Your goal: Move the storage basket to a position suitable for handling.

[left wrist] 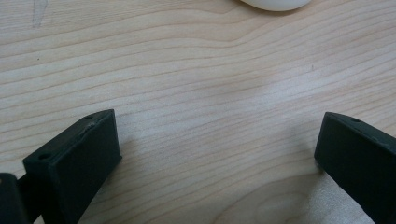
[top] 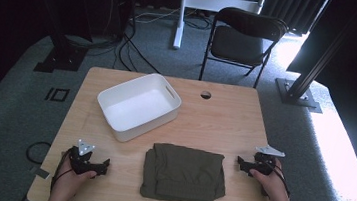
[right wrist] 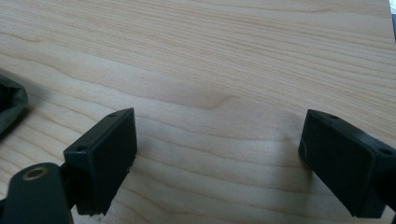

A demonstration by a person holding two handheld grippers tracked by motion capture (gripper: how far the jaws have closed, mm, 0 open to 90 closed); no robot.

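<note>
A folded dark olive garment lies on the wooden table near its front edge, in the middle. Behind it to the left stands an empty white bin. My left gripper rests on the table left of the garment, held by a hand, jaws wide apart with bare wood between them. My right gripper rests right of the garment, also open over bare wood. An edge of the garment shows at the left of the right gripper view. The bin's rim peeks in at the top of the left gripper view.
A round cable hole is in the table near its far edge. A black folding chair and a white stand are behind the table. Cables lie on the grey carpet at the left.
</note>
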